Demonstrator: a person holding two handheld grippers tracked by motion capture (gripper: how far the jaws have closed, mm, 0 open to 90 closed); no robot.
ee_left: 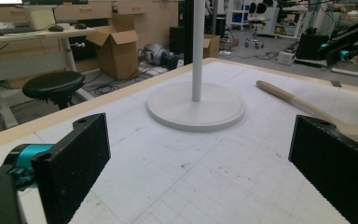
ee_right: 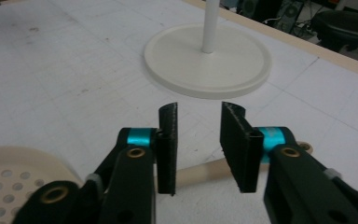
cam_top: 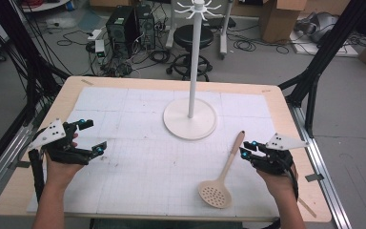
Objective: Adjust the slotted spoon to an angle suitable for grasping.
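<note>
Left gripper (cam_top: 91,137) held low over the table (cam_top: 138,157) at its left side, jaws wide apart, nothing between. Right gripper (cam_top: 244,149) at the table's right side, angled inward and down, jaws narrowed to a small gap. Both forearms come in from the table's near edge.

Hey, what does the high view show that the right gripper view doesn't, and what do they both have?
High view alone: both hands with their grippers, the left gripper with jaws wide apart, the whole table, the hooked top of the stand, the stool.

Right gripper view alone: the right gripper up close, its jaws straddling the spoon's handle with a gap either side, not pressing it.

Both: the slotted spoon, its perforated bowl, the stand's round base and the gridded mat.
</note>
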